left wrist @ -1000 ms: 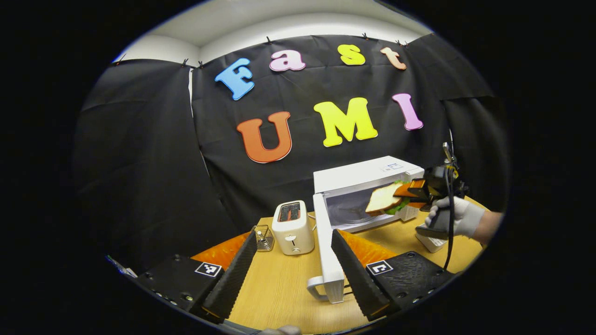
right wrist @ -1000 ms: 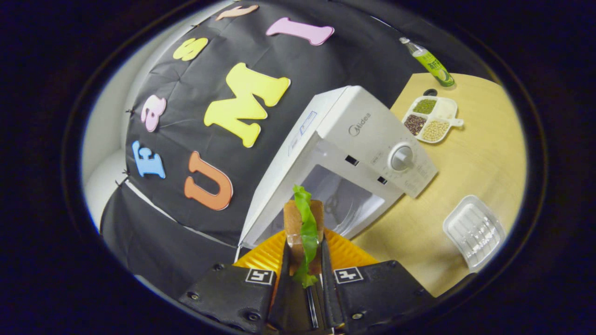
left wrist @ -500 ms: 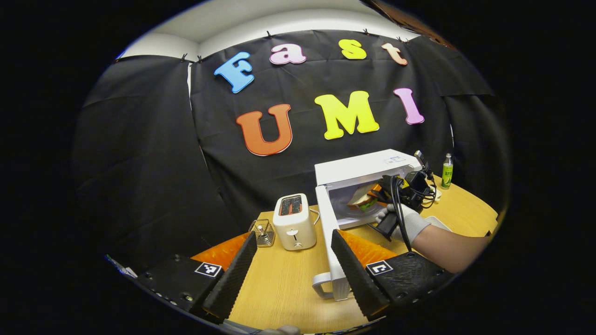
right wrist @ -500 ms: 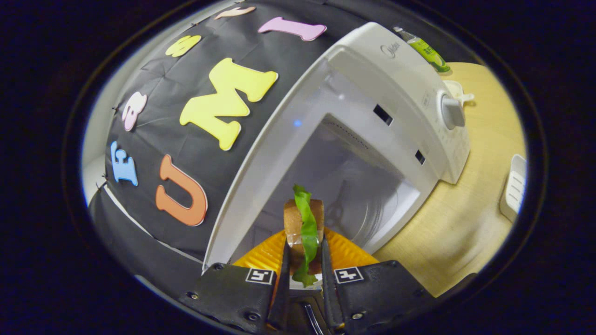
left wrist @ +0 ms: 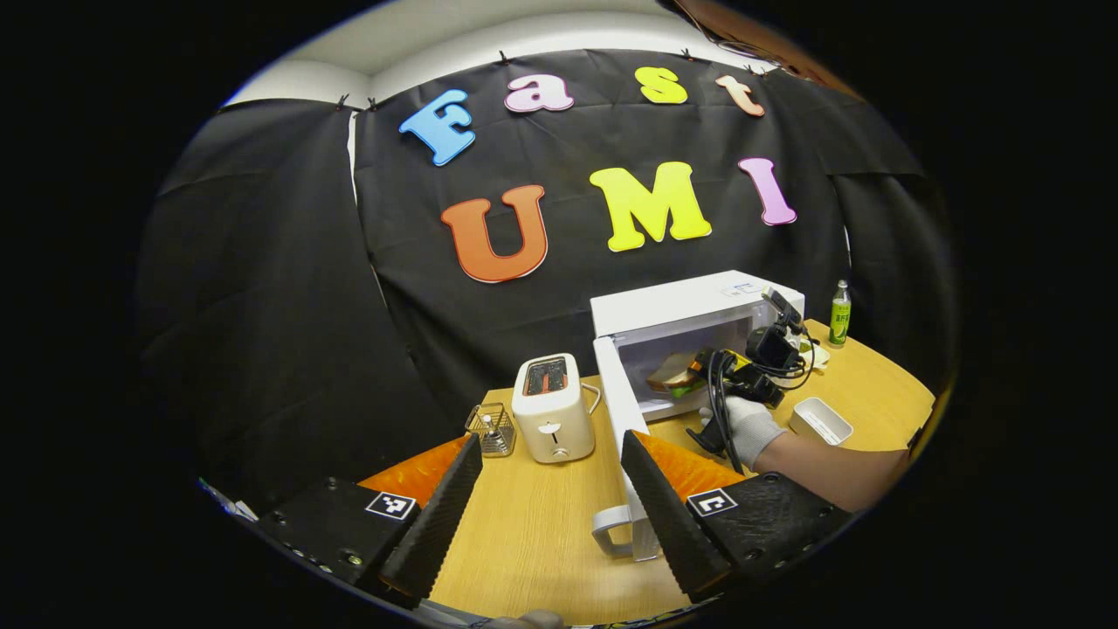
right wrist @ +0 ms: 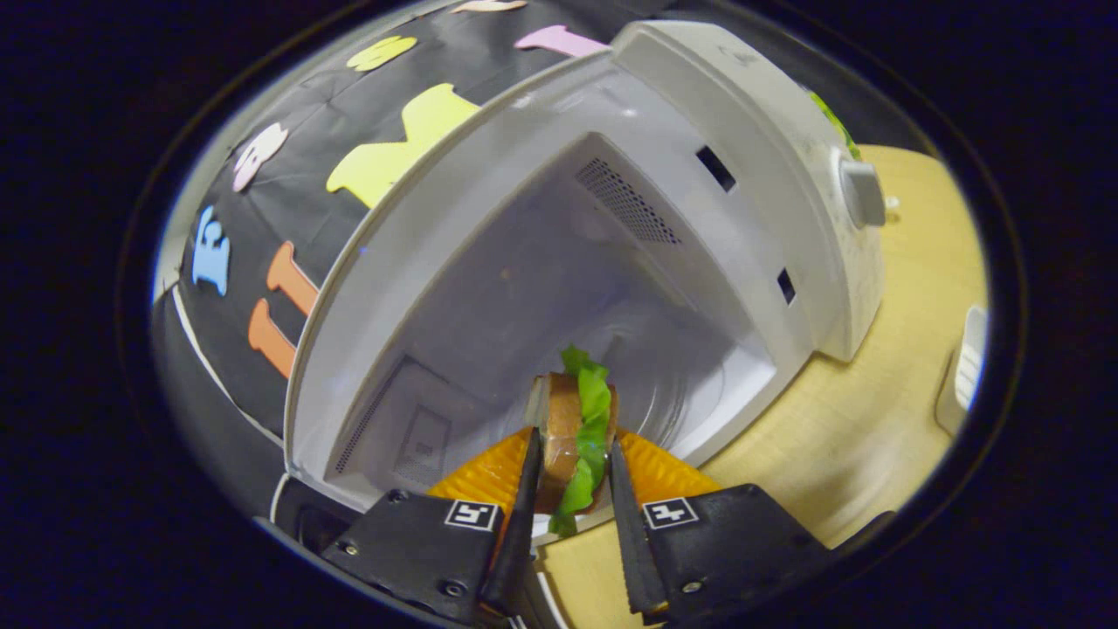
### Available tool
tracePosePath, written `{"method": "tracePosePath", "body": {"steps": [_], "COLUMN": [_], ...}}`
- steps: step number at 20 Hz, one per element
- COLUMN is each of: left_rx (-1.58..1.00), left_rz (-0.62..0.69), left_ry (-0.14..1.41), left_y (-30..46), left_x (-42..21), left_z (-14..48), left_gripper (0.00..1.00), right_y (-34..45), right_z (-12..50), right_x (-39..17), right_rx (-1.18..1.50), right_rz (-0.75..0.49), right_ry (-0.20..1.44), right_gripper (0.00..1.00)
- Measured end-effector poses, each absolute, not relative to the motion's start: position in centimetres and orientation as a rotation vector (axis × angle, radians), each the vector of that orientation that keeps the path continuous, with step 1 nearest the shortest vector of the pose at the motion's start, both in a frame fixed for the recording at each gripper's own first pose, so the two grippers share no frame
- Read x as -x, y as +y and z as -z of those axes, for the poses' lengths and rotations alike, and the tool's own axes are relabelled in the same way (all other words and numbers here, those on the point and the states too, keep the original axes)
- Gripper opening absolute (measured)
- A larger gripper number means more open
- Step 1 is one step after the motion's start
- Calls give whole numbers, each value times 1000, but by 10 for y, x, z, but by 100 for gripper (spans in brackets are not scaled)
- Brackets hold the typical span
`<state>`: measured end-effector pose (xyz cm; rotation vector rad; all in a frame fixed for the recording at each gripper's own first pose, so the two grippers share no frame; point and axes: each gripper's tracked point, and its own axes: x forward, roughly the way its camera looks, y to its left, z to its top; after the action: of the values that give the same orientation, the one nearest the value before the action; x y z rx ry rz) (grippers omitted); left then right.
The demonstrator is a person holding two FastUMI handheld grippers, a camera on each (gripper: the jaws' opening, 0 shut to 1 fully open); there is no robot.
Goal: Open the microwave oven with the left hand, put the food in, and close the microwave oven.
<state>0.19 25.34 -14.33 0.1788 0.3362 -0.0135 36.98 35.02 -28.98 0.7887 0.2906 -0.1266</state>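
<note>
Inside the open microwave point(right wrist: 489, 288), the right gripper point(right wrist: 569, 489) pinches the sandwich point(right wrist: 572, 437), cavity walls well apart around it. At six o'clock in the left gripper view, the left gripper point(left wrist: 550, 515) is spread beside the door point(left wrist: 622, 437); toaster point(left wrist: 552, 408) at eleven.

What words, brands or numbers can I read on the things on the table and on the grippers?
No text reads clearly.
Sticker on top of the microwave: too small to read.
Bottle label: too small to read.
Markings beside the dial: blurred.
Square tags on the left gripper and right gripper: black-and-white patterns, no words.
</note>
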Motion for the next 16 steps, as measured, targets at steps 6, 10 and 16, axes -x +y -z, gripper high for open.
{"method": "tracePosePath", "body": {"steps": [6, 10, 16], "left_rx": [-175, -175, -146], "left_rz": [-8, -19, -22], "left_ry": [327, 310, 252], "left_y": [261, 262, 259], "left_x": [6, 8, 11], "left_z": [145, 141, 127], "left_gripper": [96, 97, 97], "right_y": [316, 315, 315], "right_z": [279, 257, 219], "right_x": [-357, -341, -300], "right_rx": [-437, -375, -323], "right_rz": [182, 129, 9], "right_ry": [252, 229, 243], "right_gripper": [84, 92, 93]}}
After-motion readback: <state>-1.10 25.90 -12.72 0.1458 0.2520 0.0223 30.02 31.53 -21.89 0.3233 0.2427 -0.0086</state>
